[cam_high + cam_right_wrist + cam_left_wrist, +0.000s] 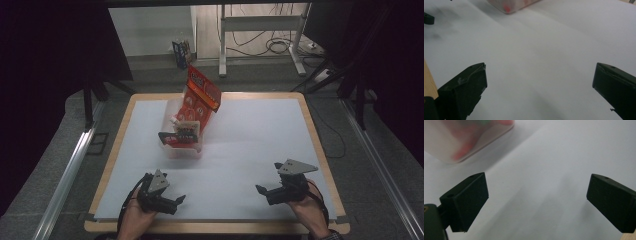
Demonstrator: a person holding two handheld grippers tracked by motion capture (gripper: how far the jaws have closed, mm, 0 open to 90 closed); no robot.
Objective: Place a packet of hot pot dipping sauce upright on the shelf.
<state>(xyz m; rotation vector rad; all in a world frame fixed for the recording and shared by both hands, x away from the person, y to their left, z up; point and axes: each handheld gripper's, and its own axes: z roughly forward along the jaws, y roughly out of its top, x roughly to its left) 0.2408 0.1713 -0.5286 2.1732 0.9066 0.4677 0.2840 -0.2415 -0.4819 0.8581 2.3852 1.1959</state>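
Note:
A clear plastic bin [172,145] stands left of centre on the white sheet, stuffed with red snack packets [199,97] that stick up and lean back to the right. My left gripper [176,200] rests low near the front left edge, jaws wide open over bare sheet. Its own view [537,197] has a blurred corner of the bin [461,142] at the upper left. My right gripper [262,191] sits near the front right, open too, with nothing between its jaws [539,87]. The bin's corner [510,5] shows at the top of that view.
The white sheet [260,135] covers a wooden table [320,150] with a bare rim. Behind the table stand a metal frame [260,30], floor cables and a small box [181,52]. Dark curtains hang at both sides.

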